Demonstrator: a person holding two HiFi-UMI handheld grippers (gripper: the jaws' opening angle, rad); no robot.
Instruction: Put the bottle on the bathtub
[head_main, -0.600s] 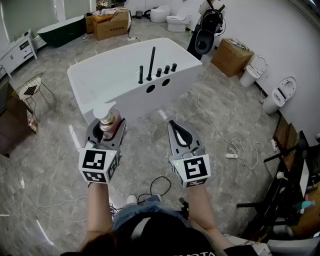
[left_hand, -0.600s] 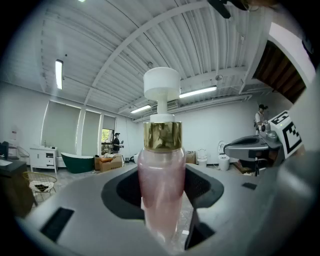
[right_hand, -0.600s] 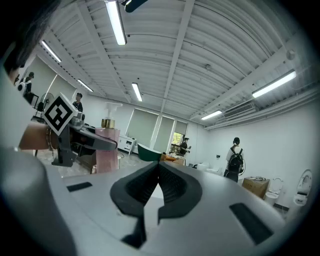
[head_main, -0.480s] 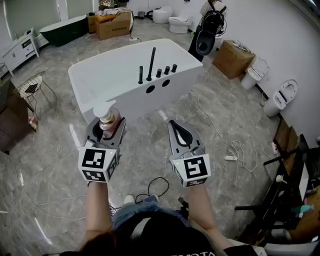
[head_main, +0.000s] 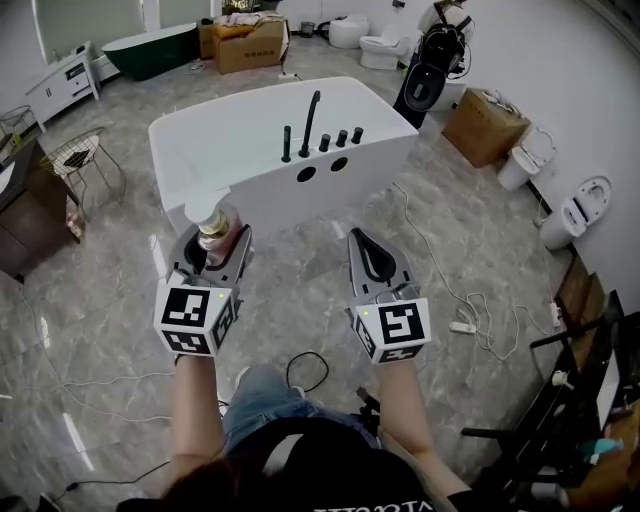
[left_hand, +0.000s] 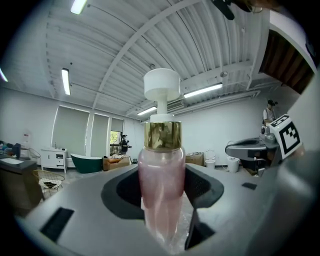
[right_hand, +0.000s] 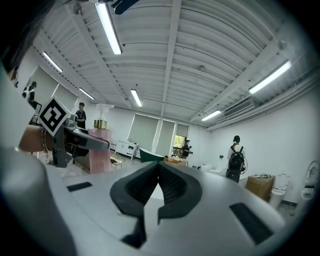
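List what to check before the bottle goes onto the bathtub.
1. Grip on the pink pump bottle: ok. The left gripper has its pads pressed on both sides of it.
2. Bottle upright: ok, pump head on top.
3. Right gripper out of the way: ok. Its jaws are together on nothing, and it is held beside the left one.
4. Free spot on the bathtub rim: ok. The near corner is bare; the black faucet fittings stand further along.
5. Bottle already above the rim: cannot tell from the head view.
6. Floor ahead: not ok. A white cable trails beside the tub.
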